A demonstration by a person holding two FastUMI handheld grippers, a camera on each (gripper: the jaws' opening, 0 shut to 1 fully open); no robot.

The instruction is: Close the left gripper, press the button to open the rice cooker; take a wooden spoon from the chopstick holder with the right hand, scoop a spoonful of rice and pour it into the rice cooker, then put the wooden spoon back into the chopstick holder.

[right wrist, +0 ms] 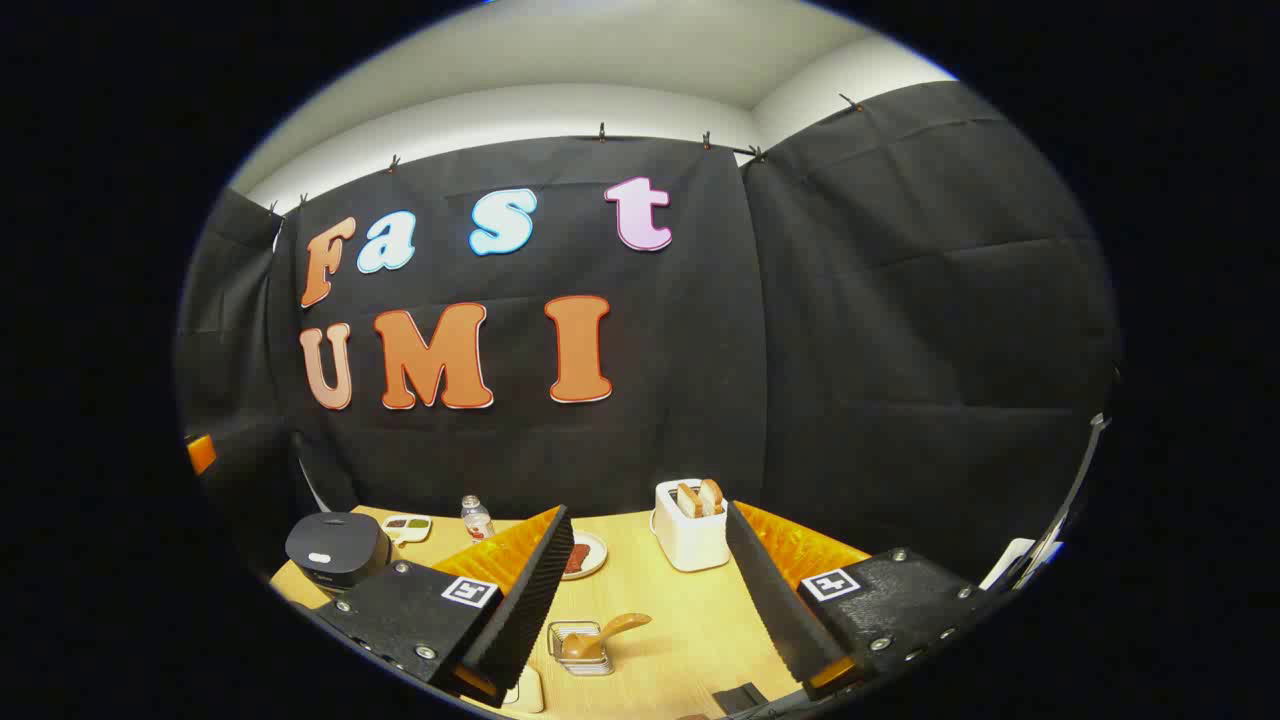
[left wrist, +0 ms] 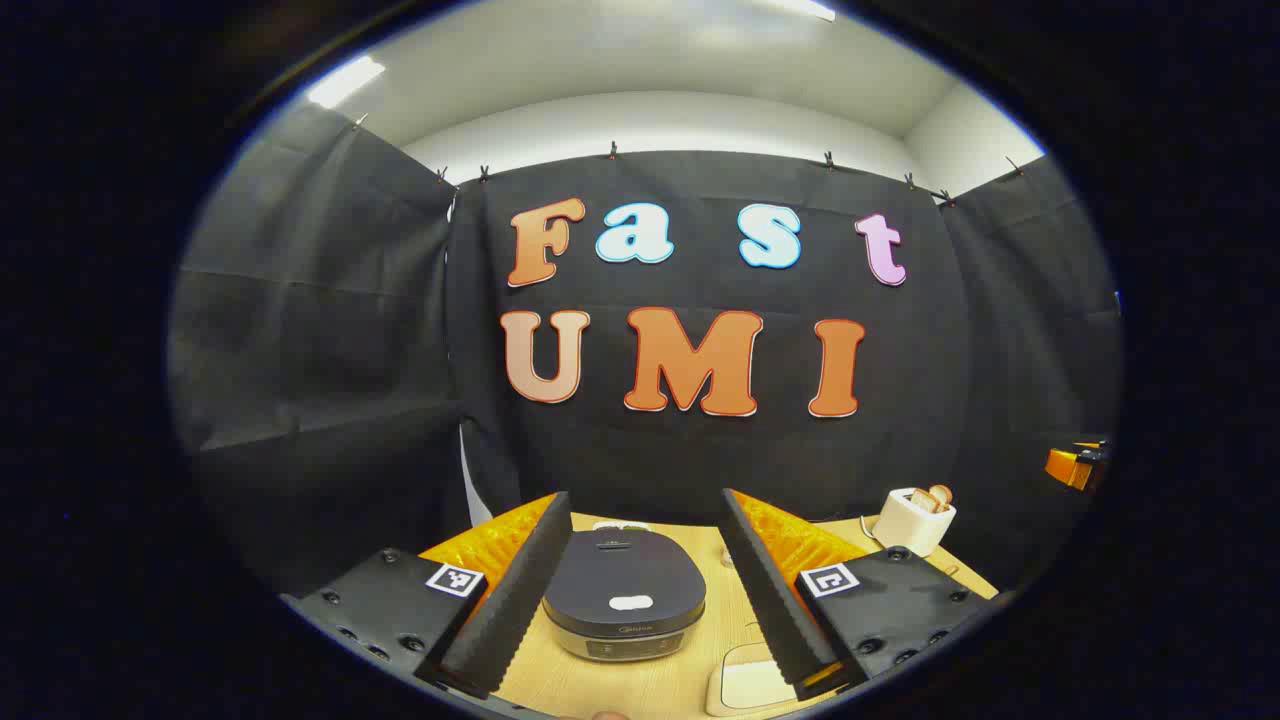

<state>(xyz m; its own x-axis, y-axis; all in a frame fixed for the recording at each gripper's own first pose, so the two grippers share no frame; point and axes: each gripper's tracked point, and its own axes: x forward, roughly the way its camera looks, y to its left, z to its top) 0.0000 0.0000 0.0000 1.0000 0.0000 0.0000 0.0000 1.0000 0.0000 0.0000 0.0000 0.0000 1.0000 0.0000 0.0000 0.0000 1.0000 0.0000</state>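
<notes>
The left gripper [left wrist: 640, 590], fingers apart, hovers directly before the closed rice cooker [left wrist: 624, 592], its button [left wrist: 630, 603] straight ahead.

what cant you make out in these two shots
- Rice supply: a pale container in the left gripper view is cut by the lower edge, contents hidden.
- Rice cooker panel: too small to read in the left gripper view.
- Wooden spoon bowl: sunk inside the chopstick holder in the right gripper view.
- Small plate: half hidden behind a finger in the right gripper view.
</notes>
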